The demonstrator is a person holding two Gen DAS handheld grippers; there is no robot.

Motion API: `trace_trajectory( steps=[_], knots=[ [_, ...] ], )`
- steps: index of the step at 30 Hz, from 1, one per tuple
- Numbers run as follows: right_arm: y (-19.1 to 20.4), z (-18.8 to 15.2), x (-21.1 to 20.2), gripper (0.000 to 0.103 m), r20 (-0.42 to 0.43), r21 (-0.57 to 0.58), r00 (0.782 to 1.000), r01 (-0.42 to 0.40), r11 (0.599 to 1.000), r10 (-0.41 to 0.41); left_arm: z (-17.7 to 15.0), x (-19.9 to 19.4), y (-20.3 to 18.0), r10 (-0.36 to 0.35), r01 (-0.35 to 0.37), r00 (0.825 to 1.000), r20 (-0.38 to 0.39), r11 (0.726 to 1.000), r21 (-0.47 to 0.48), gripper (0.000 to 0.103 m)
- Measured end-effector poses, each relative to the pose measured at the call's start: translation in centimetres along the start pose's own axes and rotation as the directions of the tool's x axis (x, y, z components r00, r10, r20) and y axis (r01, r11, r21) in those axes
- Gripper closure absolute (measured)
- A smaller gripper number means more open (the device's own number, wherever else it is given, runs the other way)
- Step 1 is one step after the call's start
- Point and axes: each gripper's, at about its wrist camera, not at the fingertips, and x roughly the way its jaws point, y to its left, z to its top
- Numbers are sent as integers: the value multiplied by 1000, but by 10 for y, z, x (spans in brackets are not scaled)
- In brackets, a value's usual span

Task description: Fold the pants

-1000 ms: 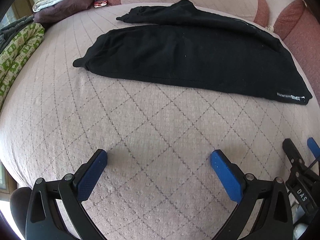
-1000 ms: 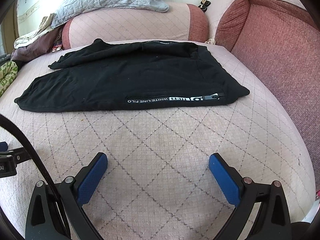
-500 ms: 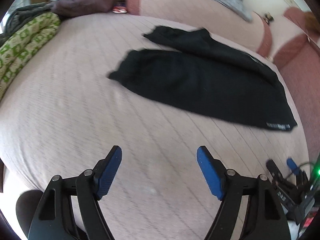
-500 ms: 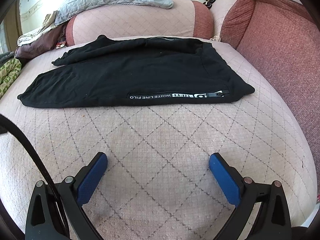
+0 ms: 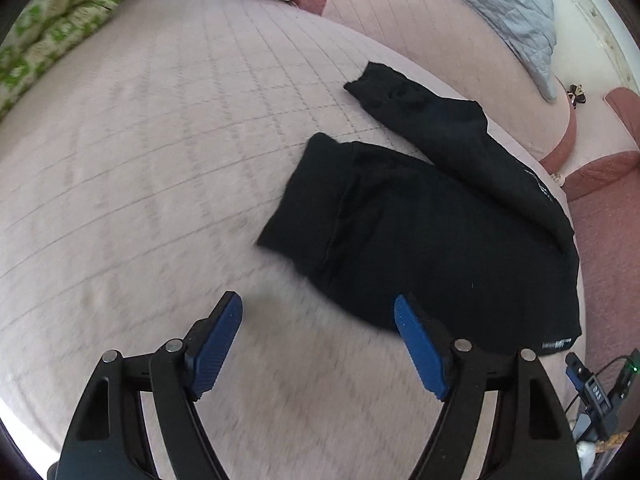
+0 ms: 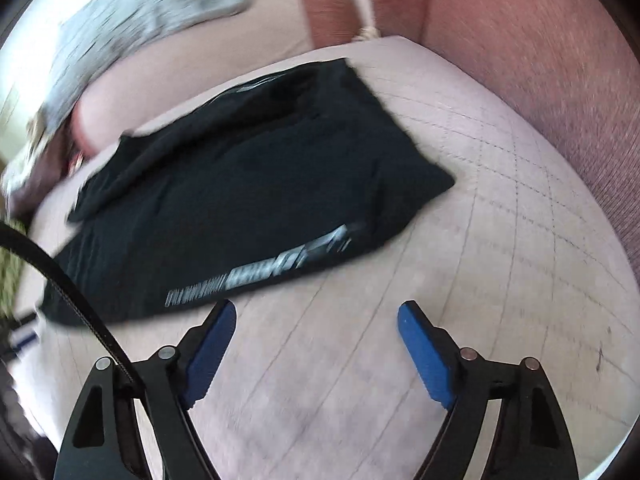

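While one pair of black pants (image 5: 432, 232) lies flat on the pink quilted bed (image 5: 160, 152), I hold both tools just short of it, so that each can take an end. My left gripper (image 5: 318, 344) hangs by the leg cuffs, its blue fingers (image 5: 218, 344) spread apart with nothing between them; the right-hand finger overlaps the edge of the near cuff in this view, though I cannot tell whether it touches the cloth. My right gripper (image 6: 316, 350) hovers over bare quilt near the waist end, beside the white lettering (image 6: 260, 276); its jaws have just been closing a little, yet they stand wide and empty. The two legs lie apart at the cuffs, one nearer me, one behind, which I judge leaves the lengthwise fold yet to be made. Counted: one pair of pants, two legs, two grippers, four blue fingers. One grey blanket (image 5: 508, 12) rests on the pink bolster beyond.
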Motion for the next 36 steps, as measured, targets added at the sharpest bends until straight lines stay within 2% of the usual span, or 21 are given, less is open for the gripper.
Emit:
trace_trajectory(
  steps=[4,8,11,12,13,14,15,17,19,21,25,31,36],
  knots=[
    [-15,25,13,16,8,93,1000,-18,996,18,20,16,-11,0,0,1000,1,1000,20,24],
    [-23,42,25,16,26,176,999,-45,983,41,31,25,-14,-50,50,999,-11,999,-18,6],
    [-25,49,31,16,33,229,999,-44,972,37,33,28,-15,-65,65,998,1,996,-55,5],
    [-25,51,32,16,35,245,999,-42,969,34,33,27,-16,-65,65,998,4,997,-50,11],
    [-25,53,33,16,37,250,999,-41,967,32,33,24,-17,-57,58,998,13,998,-33,22],
    [-23,54,34,18,38,250,999,-34,968,25,33,22,-18,-29,29,999,19,999,-15,59],
    [-23,55,33,22,39,246,999,-25,969,16,34,22,-18,-5,5,1000,12,1000,-1,89],
    [-19,56,33,66,35,224,999,-14,975,6,35,23,-10,-49,49,999,-16,998,-27,88],
    [-22,56,33,80,31,228,998,-52,972,46,36,21,4,-99,97,995,-25,991,-95,89],
    [-27,57,31,83,34,252,996,-84,964,78,37,18,14,-125,121,992,-23,982,-142,89],
    [-26,55,12,85,54,252,991,-134,958,124,33,3,18,-140,137,990,-7,978,-158,89],
    [-20,46,-18,86,59,226,988,-152,962,142,18,-27,10,-138,137,990,0,980,-144,89],
    [-30,30,-36,87,33,230,989,-145,962,142,1,-51,12,-123,122,992,2,984,-133,89]
  ],
)
